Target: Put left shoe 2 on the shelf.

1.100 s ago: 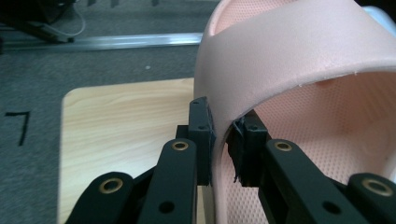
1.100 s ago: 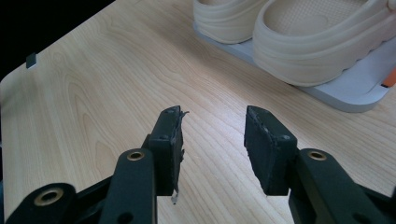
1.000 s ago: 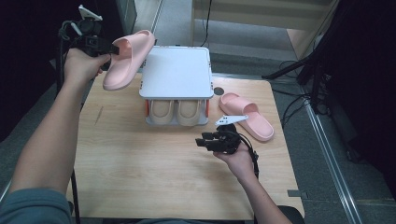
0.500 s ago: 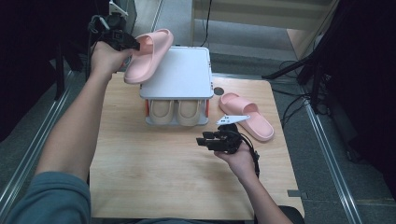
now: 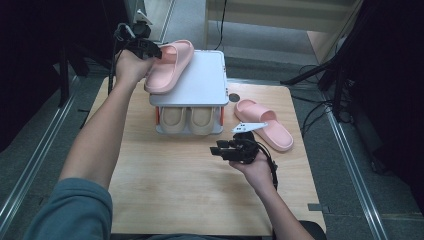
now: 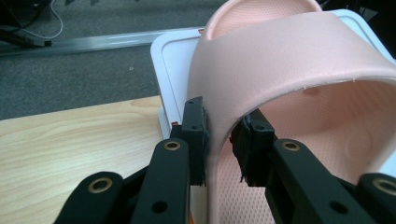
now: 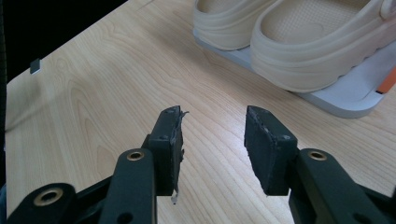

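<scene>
Left gripper (image 6: 219,140): jaws have just been opening, pink slipper's (image 5: 169,66) strap wall between the pads, slipper lying on the white rack's top shelf (image 5: 205,85). Finish release, withdraw straight back so the strap isn't dragged. Right gripper (image 7: 212,140) open, empty, above table (image 5: 165,185).

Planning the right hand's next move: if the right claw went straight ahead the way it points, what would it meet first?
Probably the beige clogs on the rack's lower shelf; the right claw stands open over bare table.
</scene>
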A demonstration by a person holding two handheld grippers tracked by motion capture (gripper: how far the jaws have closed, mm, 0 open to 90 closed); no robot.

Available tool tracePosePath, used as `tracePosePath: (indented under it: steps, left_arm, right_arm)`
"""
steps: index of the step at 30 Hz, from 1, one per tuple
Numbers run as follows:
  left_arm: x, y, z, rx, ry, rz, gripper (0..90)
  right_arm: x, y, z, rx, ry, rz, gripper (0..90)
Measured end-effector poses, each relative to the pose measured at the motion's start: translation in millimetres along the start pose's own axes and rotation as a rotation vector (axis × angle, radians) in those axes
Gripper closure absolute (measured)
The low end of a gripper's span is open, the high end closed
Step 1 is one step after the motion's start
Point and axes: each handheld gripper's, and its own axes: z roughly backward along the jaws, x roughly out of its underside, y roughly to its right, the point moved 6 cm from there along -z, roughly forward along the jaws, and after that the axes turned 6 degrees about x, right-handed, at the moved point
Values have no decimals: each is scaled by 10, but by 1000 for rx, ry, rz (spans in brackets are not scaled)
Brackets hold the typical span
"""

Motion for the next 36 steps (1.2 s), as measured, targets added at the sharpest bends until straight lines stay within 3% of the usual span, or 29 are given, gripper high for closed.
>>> tracePosePath:
  steps: [20,25,36]
  left_arm:
    - [88,109,27,36,-21,-47,665]
    - [92,118,26,31,-10,-85,662]
    - [133,110,35,70,26,-107,650]
  right_arm:
    - [-9,-13,-54,1,-12,9,575]
    - [-8,-14,-56,1,-14,10,574]
    - [-15,-20,-80,1,-16,12,574]
